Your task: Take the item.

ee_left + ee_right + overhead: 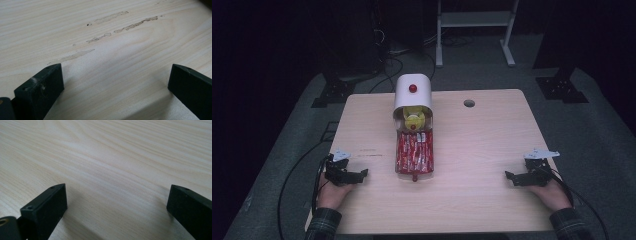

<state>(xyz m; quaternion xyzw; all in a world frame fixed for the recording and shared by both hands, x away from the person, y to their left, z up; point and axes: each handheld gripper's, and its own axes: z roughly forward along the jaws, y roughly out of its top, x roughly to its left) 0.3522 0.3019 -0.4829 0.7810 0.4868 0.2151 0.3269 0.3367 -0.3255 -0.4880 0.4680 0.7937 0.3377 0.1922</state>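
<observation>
A pale wood-grain rectangular tabletop (482,150) carries, left of its centre, a white round-topped container lying on its side (412,97), with a small red knob (413,88) on its upper face and its open mouth toward the person. Inside that mouth sits a yellow rounded object (414,120) too small to identify. Touching the mouth and running toward the person is a flat clear tray of red and white packets (415,152); print shows on the packets but is too small to read. A small round hole (469,103) pierces the tabletop to the right of the container, toward the far edge. To the left of the tray, well apart from it, the left gripper (362,174) rests on the tabletop in a hand (331,192), pointing toward the tray; in the left gripper view its jaws stand wide with bare wood between them, and pale scuffed streaks (105,36) mark the surface ahead. To the right of the tray, farther off, the right gripper (510,176) lies in the other hand (554,192), also pointing inward; its jaws too are wide over bare wood (112,170). Nothing lies between either gripper and the tray. Beyond the container, off the tabletop, stands a white metal frame (474,20) on dark floor, with black cables (389,67).
</observation>
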